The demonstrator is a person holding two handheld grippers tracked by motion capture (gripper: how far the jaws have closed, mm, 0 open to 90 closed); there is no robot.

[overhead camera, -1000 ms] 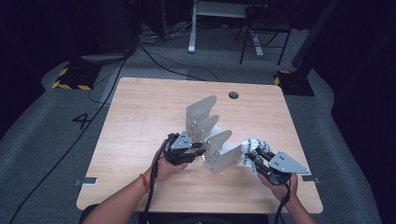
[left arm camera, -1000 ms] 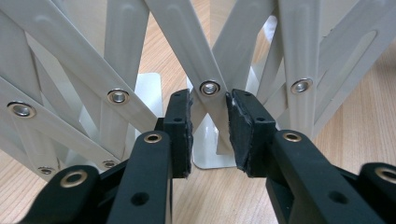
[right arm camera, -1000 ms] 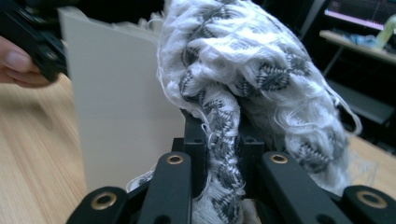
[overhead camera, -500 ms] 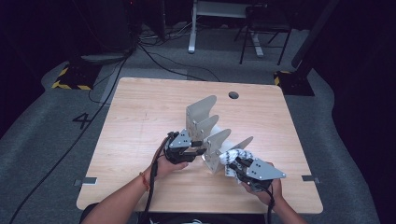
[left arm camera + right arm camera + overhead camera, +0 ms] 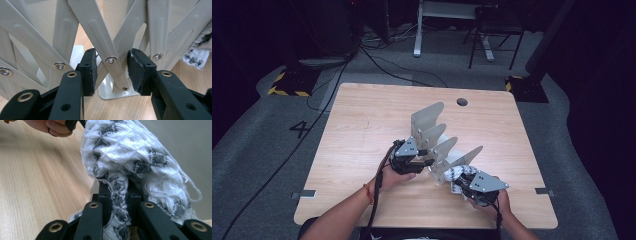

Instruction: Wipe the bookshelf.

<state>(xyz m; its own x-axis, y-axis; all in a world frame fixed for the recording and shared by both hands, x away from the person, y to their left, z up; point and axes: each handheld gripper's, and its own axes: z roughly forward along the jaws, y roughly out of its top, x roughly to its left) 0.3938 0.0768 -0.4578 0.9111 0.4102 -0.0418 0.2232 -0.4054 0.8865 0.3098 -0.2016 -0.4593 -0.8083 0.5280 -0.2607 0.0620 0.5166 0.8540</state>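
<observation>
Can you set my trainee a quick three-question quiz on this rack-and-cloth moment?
1. What is the right claw clamped on?
2. True or false: the pads of the left claw press hard on the rack's strut.
3. Which stands nearest the table's cable hole? A) the knitted cloth B) the rack's tallest panel C) the right claw

Key
1. The white and grey knitted cloth, pinched between its pads beside the rack.
2. False. Its jaws have just been opening; they straddle a riveted strut of the beige folding rack with a gap on each side.
3. B, the tallest panel; the wooden table carries cloth and right claw at the person's end.
</observation>
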